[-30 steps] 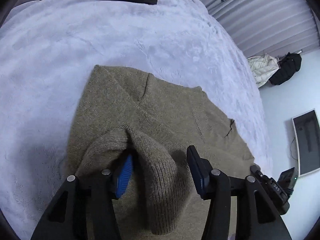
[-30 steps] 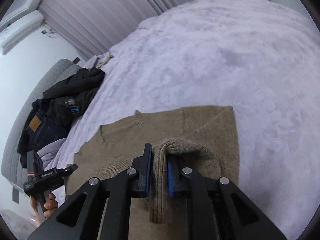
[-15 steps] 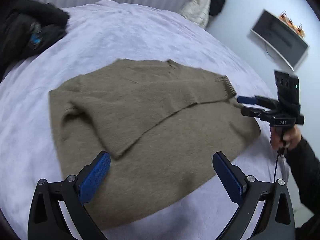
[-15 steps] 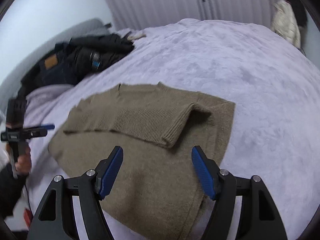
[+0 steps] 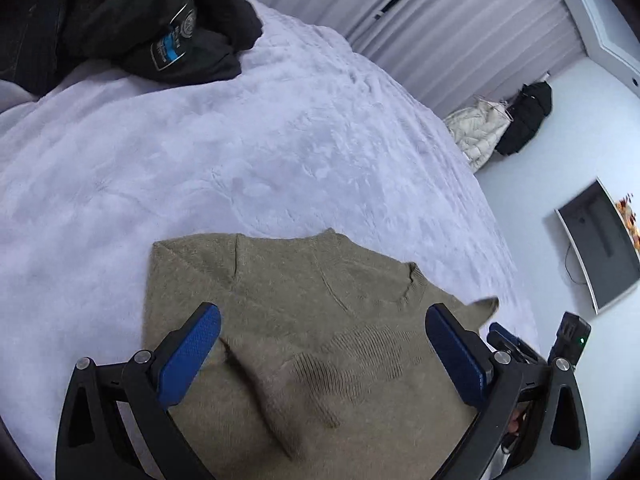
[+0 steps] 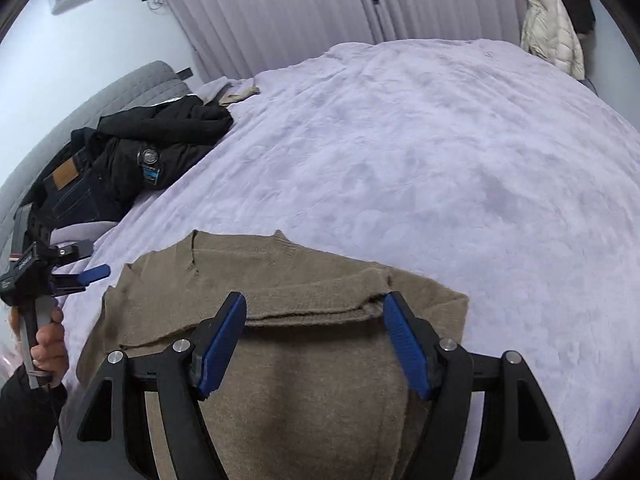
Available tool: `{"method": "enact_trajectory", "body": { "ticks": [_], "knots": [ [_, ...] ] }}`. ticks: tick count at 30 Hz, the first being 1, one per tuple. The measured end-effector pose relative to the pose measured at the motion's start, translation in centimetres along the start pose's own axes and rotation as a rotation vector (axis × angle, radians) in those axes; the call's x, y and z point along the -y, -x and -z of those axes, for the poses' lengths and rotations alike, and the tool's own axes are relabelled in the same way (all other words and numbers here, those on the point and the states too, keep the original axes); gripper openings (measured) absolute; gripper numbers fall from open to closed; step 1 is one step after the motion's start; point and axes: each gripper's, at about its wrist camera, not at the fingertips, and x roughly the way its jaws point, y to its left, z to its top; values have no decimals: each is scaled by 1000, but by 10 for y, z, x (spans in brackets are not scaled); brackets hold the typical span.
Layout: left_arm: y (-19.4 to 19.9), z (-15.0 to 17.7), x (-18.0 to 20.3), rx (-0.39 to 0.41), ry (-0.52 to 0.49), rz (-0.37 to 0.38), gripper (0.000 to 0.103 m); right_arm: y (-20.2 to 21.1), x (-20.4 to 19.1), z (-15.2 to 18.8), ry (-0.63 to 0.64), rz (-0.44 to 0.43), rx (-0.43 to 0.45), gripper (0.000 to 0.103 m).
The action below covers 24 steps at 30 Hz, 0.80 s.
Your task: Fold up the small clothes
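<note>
An olive-brown knit sweater (image 5: 320,300) lies flat on the lilac bed blanket (image 5: 200,160), with a sleeve folded slantwise over its body. My left gripper (image 5: 324,354) hovers above it, jaws wide open, nothing between the blue pads. In the right wrist view the sweater (image 6: 304,276) shows a sleeve folded across its chest. My right gripper (image 6: 314,342) hangs open over that sleeve without touching it. The left gripper (image 6: 86,260) appears at the sweater's left edge, held by a hand (image 6: 48,344). The right gripper (image 5: 516,344) shows at the sweater's right edge.
A heap of black jacket and jeans (image 6: 132,168) sits at the head of the bed, also in the left wrist view (image 5: 160,32). A white puffer coat (image 5: 476,136) hangs by the curtains. A screen (image 5: 600,248) is on the wall beyond the bed's right edge.
Both grippers held a raised fold of sleeve a second ago; they have let go, opened wide and lifted away. The sleeves now lie flat across the sweater's body.
</note>
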Motion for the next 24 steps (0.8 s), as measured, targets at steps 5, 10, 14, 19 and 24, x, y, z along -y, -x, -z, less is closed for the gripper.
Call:
{"method": "enact_trajectory", "body": {
  "ticks": [5, 10, 14, 19, 24],
  "knots": [
    [-13, 72, 58, -239, -463, -23, 102, 14, -38, 27, 257, -48, -56, 78],
    [-75, 72, 65, -367, -493, -112, 102, -38, -69, 25, 433, 2, -190, 80],
    [-83, 15, 55, -230, -335, -84, 102, -64, -68, 11, 428, 36, -216, 80],
    [-37, -35, 2, 11, 17, -55, 102, -60, -48, 0, 306, 76, -168, 80],
    [-22, 12, 16, -157, -193, -24, 102, -52, -39, 5, 283, 60, -170, 80]
  ]
}}
